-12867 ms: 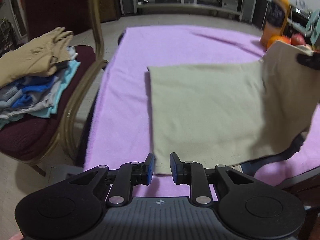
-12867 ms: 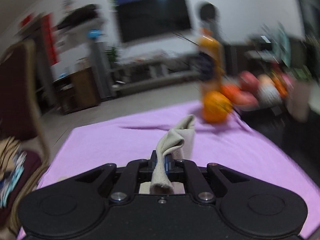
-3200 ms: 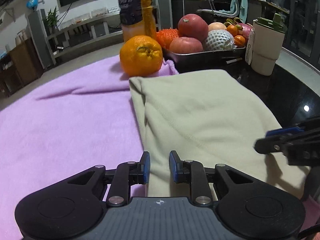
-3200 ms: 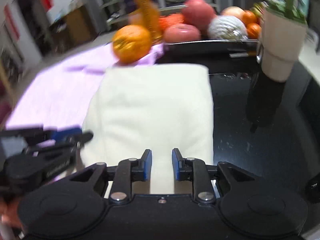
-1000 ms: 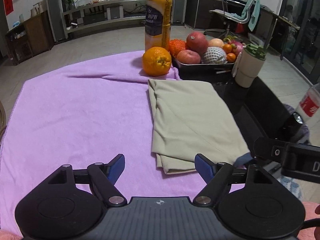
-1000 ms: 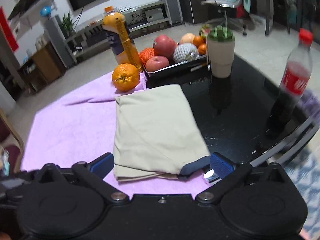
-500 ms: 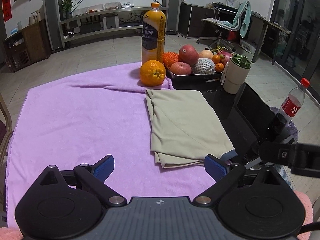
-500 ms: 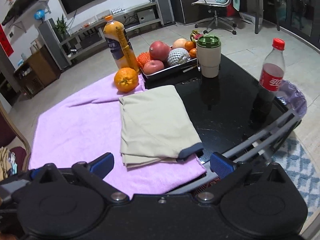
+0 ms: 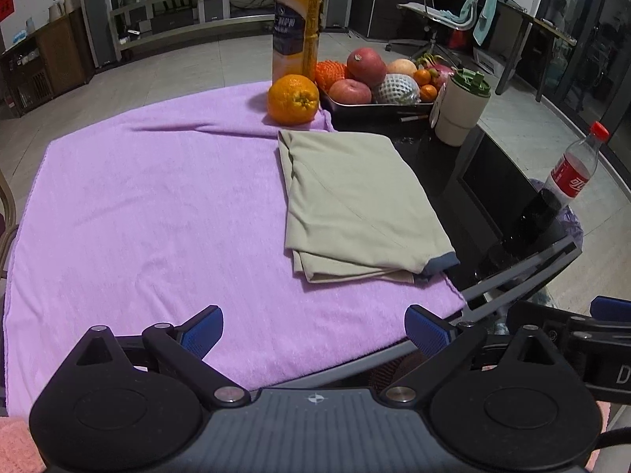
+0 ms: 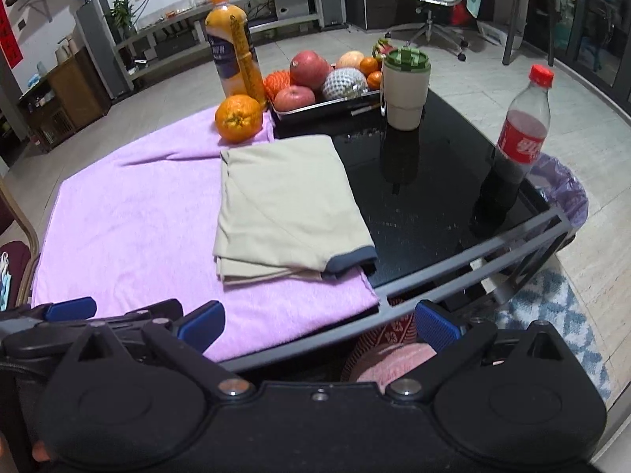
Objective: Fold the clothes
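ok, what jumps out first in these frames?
The folded beige garment with a navy cuff lies at the right edge of the purple towel, partly over the black glass table. Behind it stand a big orange and a metal fruit tray. Both grippers hang open, empty.

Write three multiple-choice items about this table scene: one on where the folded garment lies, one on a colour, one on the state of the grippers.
1. Where does the folded beige garment lie?
A. on the right part of the purple towel, partly over the black tabletop
B. on a chair seat
C. inside the fruit tray

2. What colour is the cap of the cola bottle?
A. green
B. red
C. white

3. How do the left gripper and the right gripper stand?
A. both clamped on the garment
B. one holds an orange
C. both open, nothing between the fingers

Answers: 1 A, its right edge overlaps the dark glass; 2 B, the cap is red like the label; 3 C, the blue pads stand wide apart, short of the garment.
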